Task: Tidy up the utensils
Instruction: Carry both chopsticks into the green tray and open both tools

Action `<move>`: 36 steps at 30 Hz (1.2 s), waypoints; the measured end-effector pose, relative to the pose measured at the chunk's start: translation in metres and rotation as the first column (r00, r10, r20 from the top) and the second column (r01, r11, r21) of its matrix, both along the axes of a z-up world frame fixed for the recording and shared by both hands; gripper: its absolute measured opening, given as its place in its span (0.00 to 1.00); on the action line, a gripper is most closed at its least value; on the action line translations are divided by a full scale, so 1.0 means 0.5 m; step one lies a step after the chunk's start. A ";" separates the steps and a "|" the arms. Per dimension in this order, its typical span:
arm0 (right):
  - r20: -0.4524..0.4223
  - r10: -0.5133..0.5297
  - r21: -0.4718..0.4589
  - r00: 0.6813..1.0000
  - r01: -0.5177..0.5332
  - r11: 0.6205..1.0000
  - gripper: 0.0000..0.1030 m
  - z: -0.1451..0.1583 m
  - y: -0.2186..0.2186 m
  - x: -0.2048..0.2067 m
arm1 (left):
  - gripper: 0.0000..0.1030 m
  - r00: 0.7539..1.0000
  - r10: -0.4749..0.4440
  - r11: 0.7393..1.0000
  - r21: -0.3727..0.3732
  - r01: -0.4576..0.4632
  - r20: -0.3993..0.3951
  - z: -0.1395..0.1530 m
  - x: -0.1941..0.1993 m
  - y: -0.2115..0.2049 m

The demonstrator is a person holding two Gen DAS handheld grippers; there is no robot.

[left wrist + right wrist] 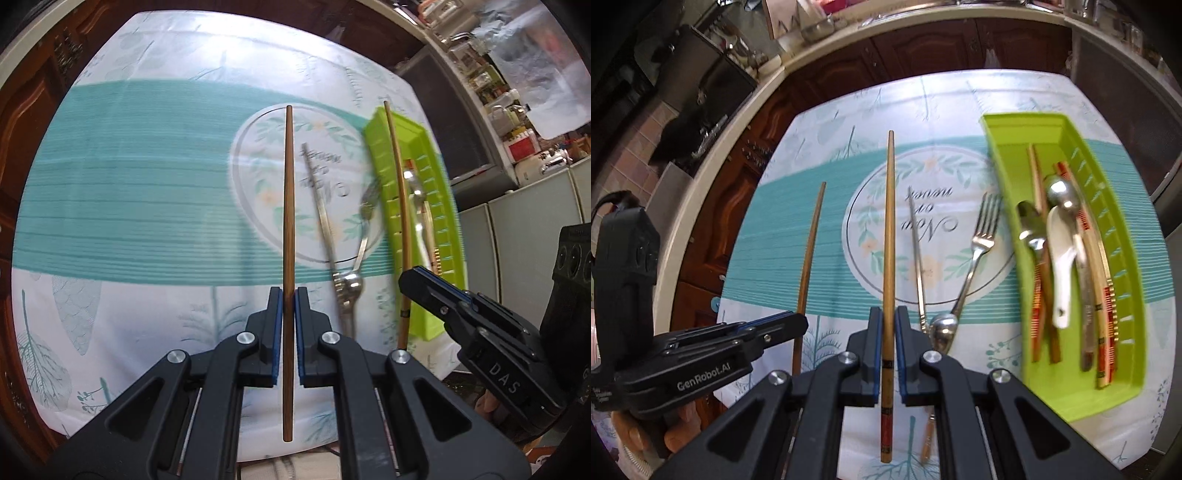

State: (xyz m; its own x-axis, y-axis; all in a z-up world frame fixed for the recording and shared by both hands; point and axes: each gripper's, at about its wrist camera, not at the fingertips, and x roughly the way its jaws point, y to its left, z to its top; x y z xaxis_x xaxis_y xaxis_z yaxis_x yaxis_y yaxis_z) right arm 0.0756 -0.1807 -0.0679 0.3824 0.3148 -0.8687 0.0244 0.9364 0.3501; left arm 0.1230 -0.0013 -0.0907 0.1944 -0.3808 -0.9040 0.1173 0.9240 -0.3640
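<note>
My left gripper point(288, 295) is shut on a dark brown chopstick point(288, 206), held above the table; it also shows in the right wrist view point(809, 251). My right gripper point(887, 315) is shut on a lighter chopstick with a red patterned end point(888, 229), which appears in the left wrist view point(400, 206) over the tray's near side. A green tray point(1008, 147) at the right holds spoons point(1060, 192), a white ladle spoon point(1061, 258) and several chopsticks. A fork point(982, 229), a metal chopstick point(918, 251) and a spoon point(943, 326) lie on the tablecloth.
The table point(820, 122) has a white and teal leaf-print cloth. Dark wooden cabinets point(738, 192) stand behind it. A counter with kitchen items point(517, 110) runs along the right of the left wrist view.
</note>
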 end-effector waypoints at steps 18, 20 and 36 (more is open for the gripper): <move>0.013 -0.133 -0.196 0.991 0.133 0.971 0.06 -0.037 -0.240 -0.007 | 0.04 0.996 -0.080 0.996 -0.035 0.082 0.043 0.015 0.092 -0.330; 0.008 -0.126 -0.204 0.992 0.125 0.971 0.06 -0.046 -0.243 0.002 | 0.04 0.997 -0.075 0.996 -0.036 0.076 0.030 -0.005 0.102 -0.341; -0.005 -0.118 -0.126 0.993 0.116 0.985 0.07 -0.076 -0.259 0.047 | 0.18 0.991 -0.133 0.991 0.023 0.133 0.020 -0.028 0.089 -0.331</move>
State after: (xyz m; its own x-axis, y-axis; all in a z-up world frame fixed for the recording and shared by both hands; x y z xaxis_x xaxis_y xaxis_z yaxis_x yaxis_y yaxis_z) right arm 0.0992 -0.3102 -0.1058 0.3989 0.1572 -0.9034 0.1399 0.9632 0.2294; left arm 0.1674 -0.1670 -0.1046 0.1623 -0.3853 -0.9084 0.2472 0.9071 -0.3406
